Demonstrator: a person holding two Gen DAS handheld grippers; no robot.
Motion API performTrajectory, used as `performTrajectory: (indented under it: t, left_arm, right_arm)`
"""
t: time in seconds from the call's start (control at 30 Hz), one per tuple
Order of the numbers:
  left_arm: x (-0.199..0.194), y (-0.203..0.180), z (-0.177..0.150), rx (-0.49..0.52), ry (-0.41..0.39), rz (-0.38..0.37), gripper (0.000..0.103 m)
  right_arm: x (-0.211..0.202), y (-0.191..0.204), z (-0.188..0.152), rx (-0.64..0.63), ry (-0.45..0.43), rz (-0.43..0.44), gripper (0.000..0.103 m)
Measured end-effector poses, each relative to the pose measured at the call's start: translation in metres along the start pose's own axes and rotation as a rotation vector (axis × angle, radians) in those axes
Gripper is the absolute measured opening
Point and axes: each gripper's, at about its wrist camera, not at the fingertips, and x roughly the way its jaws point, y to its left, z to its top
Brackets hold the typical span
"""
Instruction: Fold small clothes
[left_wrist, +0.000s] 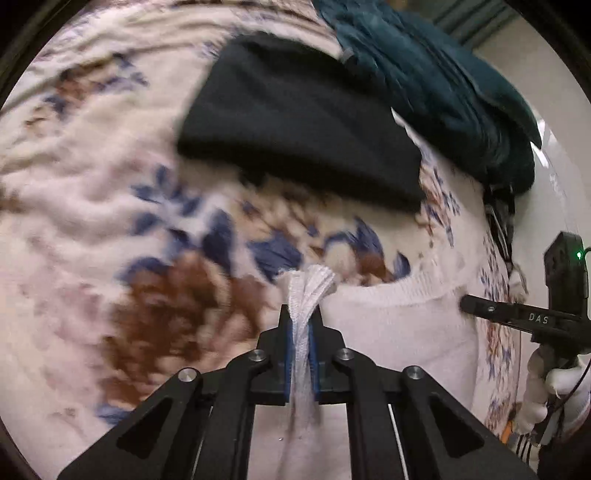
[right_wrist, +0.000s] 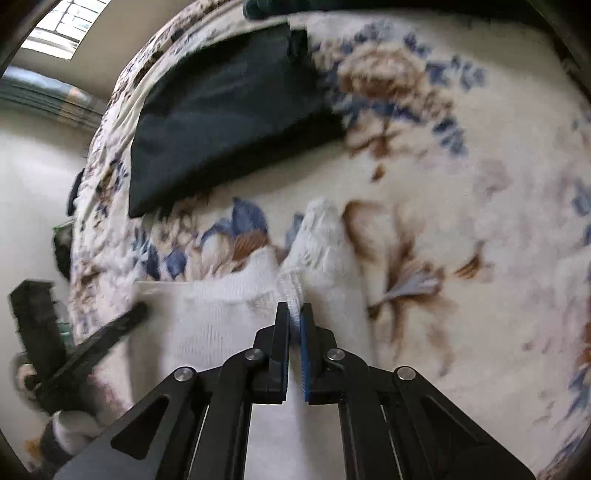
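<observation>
A small white knit garment (left_wrist: 399, 325) lies on a floral blanket (left_wrist: 92, 206). My left gripper (left_wrist: 301, 317) is shut on one bunched edge of it. My right gripper (right_wrist: 294, 314) is shut on another edge of the same white garment (right_wrist: 221, 317). The cloth stretches between the two grippers. The right gripper also shows at the right of the left wrist view (left_wrist: 480, 306), and the left gripper shows at the left of the right wrist view (right_wrist: 136, 310). Both views are blurred by motion.
A folded black garment (left_wrist: 295, 122) lies on the blanket beyond the white one; it also shows in the right wrist view (right_wrist: 229, 118). A dark teal garment (left_wrist: 443, 81) is heaped at the back right. The blanket edge (right_wrist: 92, 192) drops to a pale floor.
</observation>
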Motion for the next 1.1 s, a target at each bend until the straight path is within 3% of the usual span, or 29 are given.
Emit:
performTrajectory:
  t: [0.1, 0.2, 0.37, 0.43, 0.53, 0.6, 0.67, 0.73, 0.77, 0.83, 0.87, 0.9, 1.03, 1.1]
  left_arm:
    - [-0.001, 0.025, -0.006, -0.07, 0.016, 0.02, 0.006]
    - [0.02, 0.042, -0.008, -0.109, 0.07, 0.034, 0.006]
    - [0.045, 0.054, -0.001, -0.139, 0.121, 0.02, 0.007]
    - [0.037, 0.054, 0.001, -0.164, 0.129, -0.029, 0.011]
    - [0.005, 0.058, -0.006, -0.231, 0.094, -0.073, 0.031]
    - [-0.023, 0.057, -0.019, -0.253, 0.052, -0.078, 0.046]
    - [-0.042, 0.052, -0.035, -0.26, 0.038, -0.073, 0.049]
    - [-0.04, 0.04, -0.048, -0.251, 0.061, -0.085, 0.049]
    - [-0.035, 0.034, -0.055, -0.222, 0.069, -0.066, 0.048]
    - [-0.026, 0.028, -0.06, -0.176, 0.07, -0.053, 0.014]
    - [-0.024, 0.026, -0.061, -0.163, 0.071, -0.035, 0.006]
    - [-0.027, 0.026, -0.062, -0.151, 0.046, -0.014, 0.005]
    - [-0.042, 0.037, -0.063, -0.149, -0.007, 0.016, 0.002]
    - [-0.037, 0.047, -0.063, -0.145, 0.0, 0.07, 0.001]
  right_arm:
    - [-0.017, -0.007, -0.002, 0.014, -0.038, 0.007, 0.004]
    - [-0.008, -0.009, 0.006, 0.02, -0.042, -0.035, 0.004]
    - [0.027, -0.009, 0.015, -0.037, 0.008, -0.127, 0.004]
    - [0.032, -0.007, 0.014, -0.048, 0.065, -0.082, 0.005]
    - [0.02, -0.01, 0.008, -0.033, 0.129, 0.014, 0.014]
    - [0.004, -0.013, -0.001, -0.037, 0.11, 0.028, 0.038]
    - [-0.013, -0.019, -0.015, -0.024, 0.097, 0.04, 0.042]
    - [-0.013, -0.024, -0.027, 0.003, 0.137, 0.057, 0.042]
    - [-0.01, -0.026, -0.032, 0.017, 0.163, 0.066, 0.042]
    - [0.002, -0.029, -0.046, 0.044, 0.202, 0.09, 0.041]
    - [0.004, -0.029, -0.052, 0.046, 0.195, 0.095, 0.021]
    - [0.005, -0.027, -0.057, 0.045, 0.189, 0.074, 0.004]
    - [-0.02, -0.027, -0.061, 0.078, 0.057, 0.026, 0.004]
    - [-0.032, -0.033, -0.059, 0.088, 0.012, -0.013, 0.004]
